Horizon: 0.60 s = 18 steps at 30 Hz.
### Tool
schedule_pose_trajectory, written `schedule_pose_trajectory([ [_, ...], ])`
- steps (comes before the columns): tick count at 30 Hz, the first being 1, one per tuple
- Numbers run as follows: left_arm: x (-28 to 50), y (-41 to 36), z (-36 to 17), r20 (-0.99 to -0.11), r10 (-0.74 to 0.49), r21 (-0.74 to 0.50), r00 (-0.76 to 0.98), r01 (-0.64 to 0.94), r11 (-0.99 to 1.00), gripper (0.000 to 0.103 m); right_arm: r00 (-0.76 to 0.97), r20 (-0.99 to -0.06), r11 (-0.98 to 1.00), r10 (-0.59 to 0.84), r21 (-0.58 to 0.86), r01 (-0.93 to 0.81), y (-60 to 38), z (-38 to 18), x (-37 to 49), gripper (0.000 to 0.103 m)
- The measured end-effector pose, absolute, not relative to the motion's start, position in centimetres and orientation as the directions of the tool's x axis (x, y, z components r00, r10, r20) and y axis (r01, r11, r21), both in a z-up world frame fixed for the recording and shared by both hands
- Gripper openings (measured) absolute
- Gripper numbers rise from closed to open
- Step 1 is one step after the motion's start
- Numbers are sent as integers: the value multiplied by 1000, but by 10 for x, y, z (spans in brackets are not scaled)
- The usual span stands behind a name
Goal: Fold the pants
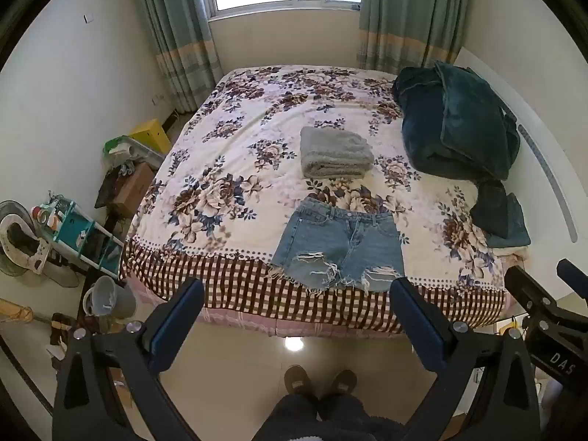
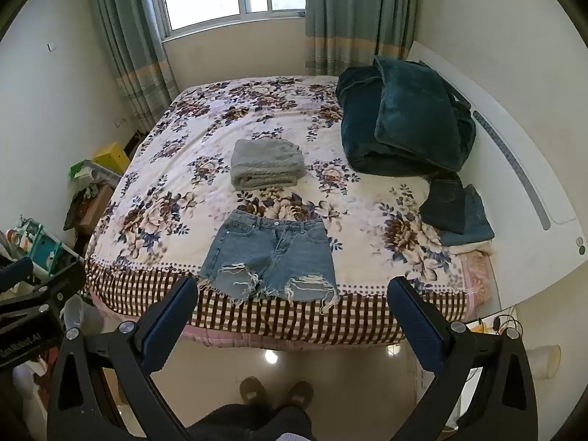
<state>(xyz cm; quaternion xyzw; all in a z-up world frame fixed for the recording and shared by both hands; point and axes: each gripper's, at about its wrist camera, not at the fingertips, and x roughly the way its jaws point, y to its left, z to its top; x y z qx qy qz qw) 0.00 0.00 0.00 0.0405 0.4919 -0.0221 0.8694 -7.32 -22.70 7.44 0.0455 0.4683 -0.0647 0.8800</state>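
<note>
Light blue ripped denim shorts point(image 1: 340, 244) lie flat near the front edge of the floral bed point(image 1: 235, 169), waistband away from me, frayed hems toward me. They also show in the right wrist view point(image 2: 270, 253). My left gripper point(image 1: 296, 290) is open and empty, held above the floor in front of the bed, short of the shorts. My right gripper point(image 2: 292, 288) is also open and empty at about the same distance. Part of the right gripper shows at the right edge of the left wrist view point(image 1: 540, 305).
A folded grey towel point(image 1: 334, 152) lies behind the shorts. A dark teal blanket pile point(image 1: 455, 121) and folded dark jeans point(image 1: 499, 217) sit at the right. Clutter, a shelf point(image 1: 84, 235) and a bucket point(image 1: 108, 297) stand left of the bed. My slippers point(image 1: 319, 380) are on the tiled floor.
</note>
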Motion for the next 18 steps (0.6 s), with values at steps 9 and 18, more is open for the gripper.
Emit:
schedule_pose_trajectory([
  [9, 0, 0, 0, -857, -7, 40, 516, 79, 996, 103, 548, -833, 988, -74, 14, 155, -223, 75, -73, 103],
  [18, 0, 0, 1, -856, -3, 42, 518, 76, 996, 103, 545, -836, 988, -71, 16, 154, -222, 75, -72, 103],
])
